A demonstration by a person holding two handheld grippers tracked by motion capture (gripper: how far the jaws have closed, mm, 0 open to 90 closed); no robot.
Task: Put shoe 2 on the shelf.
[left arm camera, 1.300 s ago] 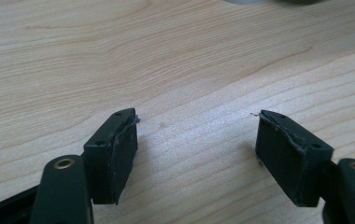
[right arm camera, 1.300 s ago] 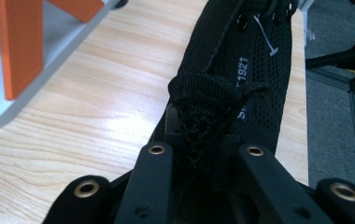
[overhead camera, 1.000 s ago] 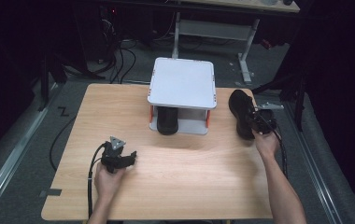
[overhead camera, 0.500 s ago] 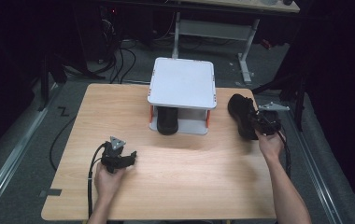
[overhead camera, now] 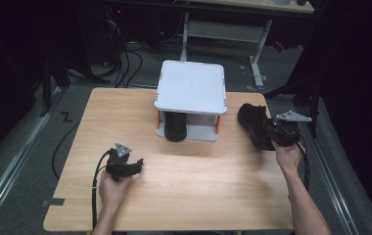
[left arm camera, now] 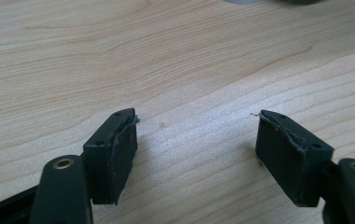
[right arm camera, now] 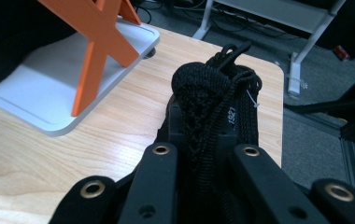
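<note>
On the wooden table [overhead camera: 213,191], the left gripper [overhead camera: 131,167] rests near the front left, jaws wide apart over bare wood. Centre back stands a white two-tier rack [overhead camera: 191,88] (orange supports) with a black shoe [overhead camera: 175,128] on its lower shelf. At the right edge, the right gripper [overhead camera: 271,133] is clamped on a second black shoe [overhead camera: 253,125]

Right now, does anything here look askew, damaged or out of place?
Only minor wear: the left gripper finger pads look frayed at their edges. The shoe pinched by the right gripper and the shoe in the rack look orderly.
</note>
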